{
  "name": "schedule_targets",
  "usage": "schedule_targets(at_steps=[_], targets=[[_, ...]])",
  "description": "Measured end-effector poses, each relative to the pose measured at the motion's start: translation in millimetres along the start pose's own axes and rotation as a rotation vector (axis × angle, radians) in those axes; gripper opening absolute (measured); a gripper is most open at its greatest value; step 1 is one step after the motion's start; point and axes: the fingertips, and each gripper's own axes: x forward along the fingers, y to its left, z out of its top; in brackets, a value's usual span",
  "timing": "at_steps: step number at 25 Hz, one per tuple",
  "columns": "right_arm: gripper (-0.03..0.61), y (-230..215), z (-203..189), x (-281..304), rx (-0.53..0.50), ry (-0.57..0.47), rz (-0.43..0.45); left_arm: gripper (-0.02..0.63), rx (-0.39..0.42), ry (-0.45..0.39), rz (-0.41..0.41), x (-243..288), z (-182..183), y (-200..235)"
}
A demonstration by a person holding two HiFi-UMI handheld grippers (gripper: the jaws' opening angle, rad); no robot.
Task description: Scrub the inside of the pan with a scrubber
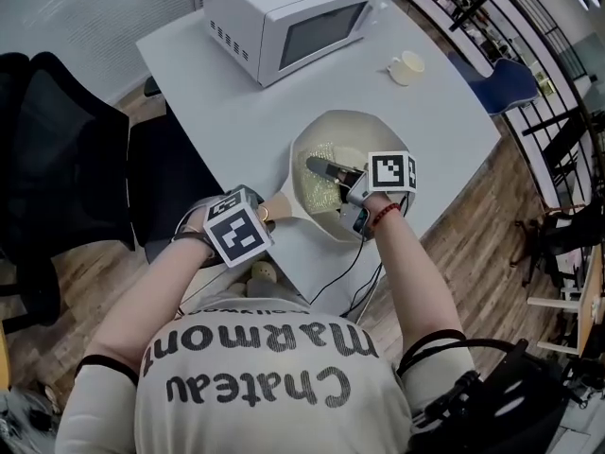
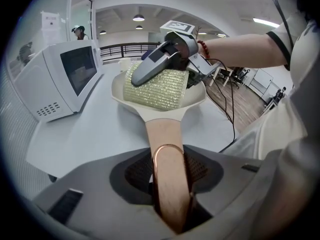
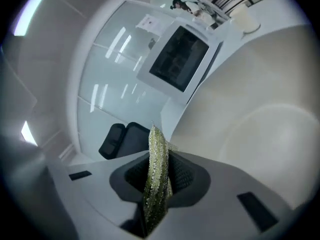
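A cream pan (image 1: 373,130) lies on the white table, its wooden handle (image 1: 282,207) pointing toward me. My left gripper (image 1: 267,215) is shut on that handle; in the left gripper view the handle (image 2: 167,154) with its copper loop runs between the jaws of the left gripper (image 2: 170,186). My right gripper (image 1: 333,172) reaches into the pan from the right, shut on a yellow-green mesh scrubber (image 1: 326,193). The scrubber (image 2: 157,89) hangs inside the pan (image 2: 120,91) under the right gripper (image 2: 159,64). In the right gripper view the scrubber (image 3: 156,154) stands edge-on in the right gripper (image 3: 159,184), beside the pan's wall (image 3: 260,109).
A white microwave (image 1: 284,17) stands at the table's back, also seen as the microwave (image 2: 65,74) left of the pan. A small cream cup (image 1: 406,66) sits at the back right. A black chair (image 1: 66,159) is to the left. Cables (image 1: 354,272) hang off the near table edge.
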Motion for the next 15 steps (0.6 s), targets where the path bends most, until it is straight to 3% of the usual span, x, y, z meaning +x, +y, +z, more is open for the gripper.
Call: schedule_targets(at_steps=[3,10,15], targets=[[0.057,-3,-14,21,0.026,0.037,-0.02,0.166,0.002,0.007,0.0,1,1,-1],[0.057,-45,-22,28,0.197,-0.004,-0.152,0.17,0.051,0.066,-0.001,2,-1,-1],[0.057,-84,-33,21,0.037,0.114,-0.435,0.176,0.054,0.087,-0.023,2,-1,-1]])
